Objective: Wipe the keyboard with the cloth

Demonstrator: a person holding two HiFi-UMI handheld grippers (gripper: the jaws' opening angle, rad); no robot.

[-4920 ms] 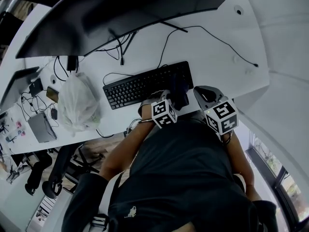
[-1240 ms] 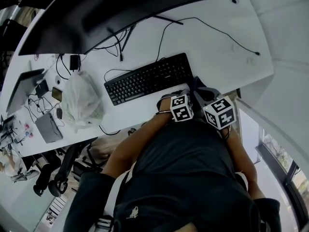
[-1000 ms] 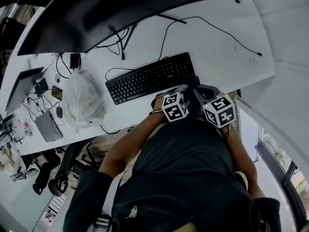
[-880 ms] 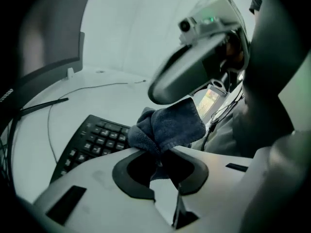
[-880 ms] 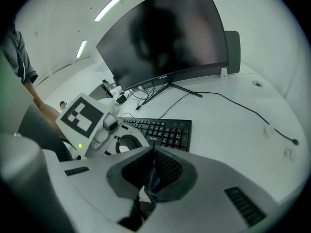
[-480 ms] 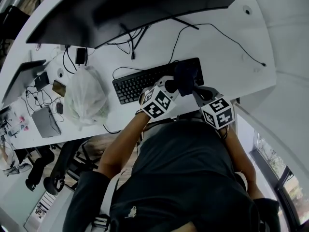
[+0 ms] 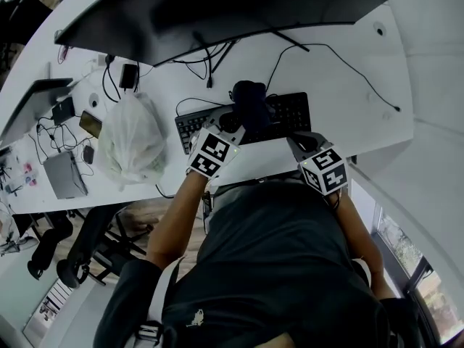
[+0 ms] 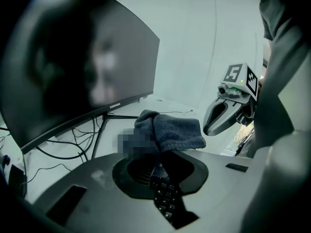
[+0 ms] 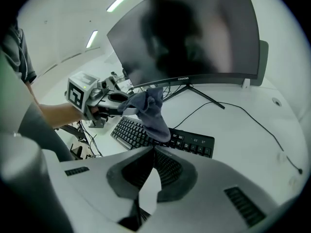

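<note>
Head view: left gripper [image 7: 233,122] holds cloth [image 7: 250,100] above keyboard [image 7: 291,111].

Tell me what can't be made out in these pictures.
- Keyboard, head view: its middle is hidden under the cloth and the left tool.
- Cloth, left gripper view: a mosaic patch covers its lower left part.
- Monitor, head view: cut off by the top edge.

There is one keyboard [image 7: 290,112] and one cloth [image 7: 250,101]. Two grippers are in view, the left gripper [image 7: 238,122] and the right gripper [image 7: 300,141]. There is one curved monitor [image 7: 217,13], one white desk [image 7: 341,71] and one full plastic bag [image 7: 130,140]; the cables are too tangled to count
</note>
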